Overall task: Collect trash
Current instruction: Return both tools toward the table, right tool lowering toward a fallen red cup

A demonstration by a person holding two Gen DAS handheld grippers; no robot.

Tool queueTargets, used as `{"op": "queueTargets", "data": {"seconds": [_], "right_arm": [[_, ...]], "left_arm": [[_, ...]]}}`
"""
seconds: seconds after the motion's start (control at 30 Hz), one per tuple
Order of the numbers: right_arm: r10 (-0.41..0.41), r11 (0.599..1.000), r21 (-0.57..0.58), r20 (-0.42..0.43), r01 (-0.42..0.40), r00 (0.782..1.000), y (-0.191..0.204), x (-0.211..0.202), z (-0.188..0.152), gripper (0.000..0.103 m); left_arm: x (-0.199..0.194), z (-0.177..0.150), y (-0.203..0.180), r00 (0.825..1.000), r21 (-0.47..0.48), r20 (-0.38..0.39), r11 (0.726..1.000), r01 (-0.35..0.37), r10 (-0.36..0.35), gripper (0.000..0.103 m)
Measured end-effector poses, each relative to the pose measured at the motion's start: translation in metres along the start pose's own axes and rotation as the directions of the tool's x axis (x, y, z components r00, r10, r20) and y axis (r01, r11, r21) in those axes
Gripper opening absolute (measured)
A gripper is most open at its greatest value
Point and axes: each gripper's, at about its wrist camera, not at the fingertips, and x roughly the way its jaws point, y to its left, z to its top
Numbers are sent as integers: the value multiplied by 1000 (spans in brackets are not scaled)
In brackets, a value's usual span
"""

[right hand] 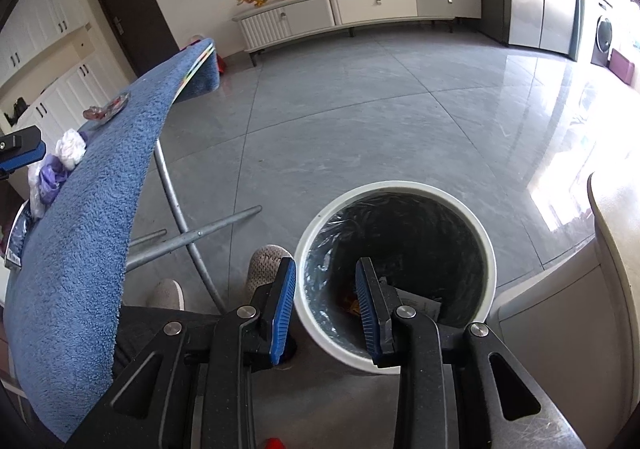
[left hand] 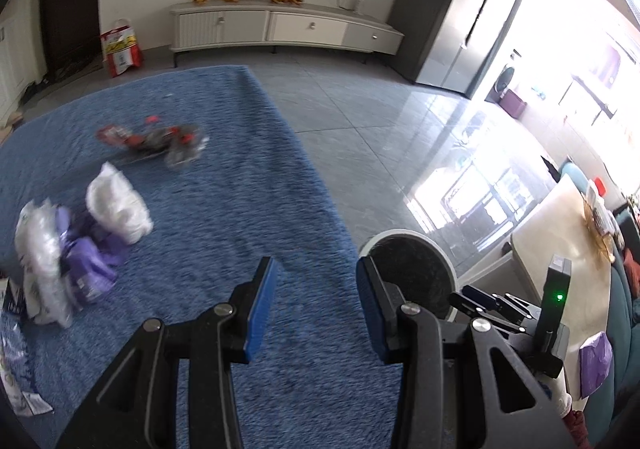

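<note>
On the blue fleece-covered table (left hand: 260, 169) lie a crushed clear bottle with red parts (left hand: 154, 141), a white crumpled wad (left hand: 120, 205), a purple wrapper (left hand: 90, 269) and a clear plastic bag (left hand: 40, 249). My left gripper (left hand: 316, 281) hangs open above the table's right part with nothing between its blue pads. Over the near rim of the white bin (right hand: 400, 185) with a black liner, my right gripper (right hand: 326, 281) stands open and empty. Some paper and an orange scrap (right hand: 352, 303) lie at the bin's bottom. The same bottle (right hand: 108, 109) and white wad (right hand: 71, 148) show in the right wrist view.
The bin (left hand: 400, 235) stands on the grey tiled floor (right hand: 360, 109) just right of the table (right hand: 100, 209). Metal table legs (right hand: 180, 209) and a person's slippered feet (right hand: 266, 265) are beside it. A pale counter (right hand: 612, 229) is at the right, a low TV cabinet (right hand: 360, 9) by the far wall.
</note>
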Motion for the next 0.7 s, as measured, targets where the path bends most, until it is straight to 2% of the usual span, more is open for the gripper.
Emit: {"op": "queueTargets", "data": {"seconds": [0.3,0.53,0.7], "right_arm": [[-10,998,-62,-8,9,1000,27,-2,3,32],[-12,991,-132,-10,11,1000,51,-8,3,33],[-8,993,-116,-5,7,1000,53,-9,-5,34]], "left_arm": [[-20,-23,41,999,-76,22,997,-21,23,39],[-52,-45,74,996,-152,81,988,-28,41,40],[-62,-61,91,995,-181,71,982,-54,68,40]]}}
